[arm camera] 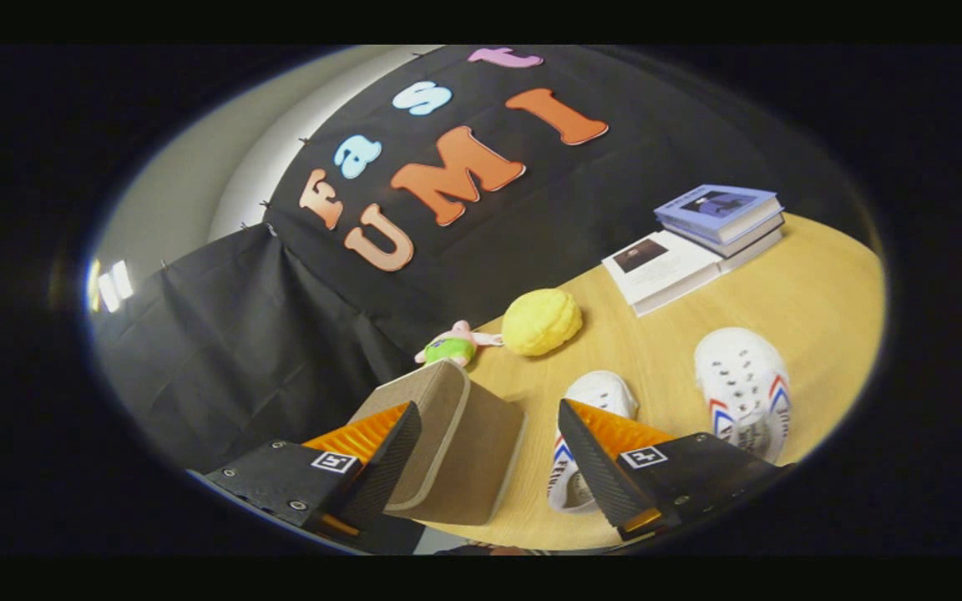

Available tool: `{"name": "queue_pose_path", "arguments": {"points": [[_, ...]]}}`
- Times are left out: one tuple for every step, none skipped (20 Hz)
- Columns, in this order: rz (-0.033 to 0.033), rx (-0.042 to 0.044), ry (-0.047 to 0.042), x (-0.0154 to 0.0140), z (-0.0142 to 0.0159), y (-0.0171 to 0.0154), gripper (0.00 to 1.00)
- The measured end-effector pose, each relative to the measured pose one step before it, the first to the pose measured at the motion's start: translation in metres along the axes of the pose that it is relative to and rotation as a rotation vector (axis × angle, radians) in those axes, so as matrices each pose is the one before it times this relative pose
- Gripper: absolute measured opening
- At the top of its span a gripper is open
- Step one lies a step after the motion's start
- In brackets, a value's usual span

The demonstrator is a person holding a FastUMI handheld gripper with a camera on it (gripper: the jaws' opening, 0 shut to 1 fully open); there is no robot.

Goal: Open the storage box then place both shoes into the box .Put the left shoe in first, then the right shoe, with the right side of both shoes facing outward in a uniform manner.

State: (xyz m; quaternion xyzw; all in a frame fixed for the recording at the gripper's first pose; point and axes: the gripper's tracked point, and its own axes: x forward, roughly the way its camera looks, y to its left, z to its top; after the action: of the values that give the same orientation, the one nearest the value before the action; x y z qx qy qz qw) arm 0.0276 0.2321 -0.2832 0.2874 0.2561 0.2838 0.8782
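Black fingertip pads with orange ribbing frame my view; the tool (481, 455) is spread wide, pinching nothing. Between the fingers, closer to the left one, sits the tan storage box (448, 442), which looks closed. Two white shoes lie on the table (823, 300): the nearer shoe (585, 434) just beside the right finger, the farther shoe (744, 396) beyond it. I judge opening comes first, so I'd level the tilted tool, approach the box's top edge squarely, and lift slowly so the box doesn't slide toward the yellow plush (541, 321).
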Motion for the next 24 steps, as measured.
{"name": "queue_pose_path", "arguments": {"points": [[0.03928, 0.03189, 0.02303, 0.00736, -0.01082, 0.00835, 0.98], [0.03881, 0.03291, 0.02429, 0.00627, -0.01011, 0.00797, 0.98], [0.0321, 0.03103, 0.0197, 0.00586, -0.00738, 0.00487, 0.98], [0.02604, 0.02741, 0.01257, 0.00564, -0.00631, 0.00381, 0.98], [0.02234, 0.0232, 0.00886, 0.00536, -0.00348, 0.00218, 0.98], [0.02294, 0.02377, 0.0087, 0.00295, -0.00416, 0.00244, 0.98], [0.02342, 0.02852, 0.00937, 0.0054, -0.00367, 0.00239, 0.98], [0.0208, 0.02663, 0.0094, 0.00461, -0.00418, 0.00146, 0.98], [0.01484, 0.02122, 0.01016, 0.00374, -0.00309, 0.00051, 0.98], [0.00989, 0.01742, 0.01198, 0.00377, -0.00486, -0.00117, 0.98], [0.01429, 0.01776, 0.01314, 0.00278, -0.00432, 0.00085, 0.98], [0.02314, 0.02432, 0.0165, 0.00436, -0.0045, 0.00213, 0.98], [0.02413, 0.02418, 0.01266, 0.00105, -0.00412, 0.00247, 0.98], [0.02167, 0.02085, 0.01146, 0.00185, -0.00355, 0.00174, 0.98], [0.01719, 0.01915, 0.00787, 0.00137, -0.00292, 0.00148, 0.98], [0.0218, 0.01875, 0.00757, 0.00133, -0.00157, 0.00196, 0.98], [0.01778, 0.01575, 0.00715, 0.0008, -0.00106, 0.00116, 0.98], [0.01474, 0.01488, -0.00221, 0.00145, 0.00141, 0.00031, 0.98], [0.02387, 0.01864, -0.00108, -0.00099, -0.00072, 0.00275, 0.98], [0.03428, 0.0227, -0.00876, -0.00187, 0.00308, 0.00585, 0.98], [0.04622, 0.02904, -0.01466, -0.00271, 0.00308, 0.00971, 0.98], [0.047, 0.03037, -0.01814, -0.0026, 0.00461, 0.00955, 0.97], [0.0362, 0.02243, -0.01999, -0.00186, 0.00382, 0.00662, 0.97], [0.00877, 0.00567, -0.01568, -0.0007, 0.00371, 0.00157, 0.95]]}}
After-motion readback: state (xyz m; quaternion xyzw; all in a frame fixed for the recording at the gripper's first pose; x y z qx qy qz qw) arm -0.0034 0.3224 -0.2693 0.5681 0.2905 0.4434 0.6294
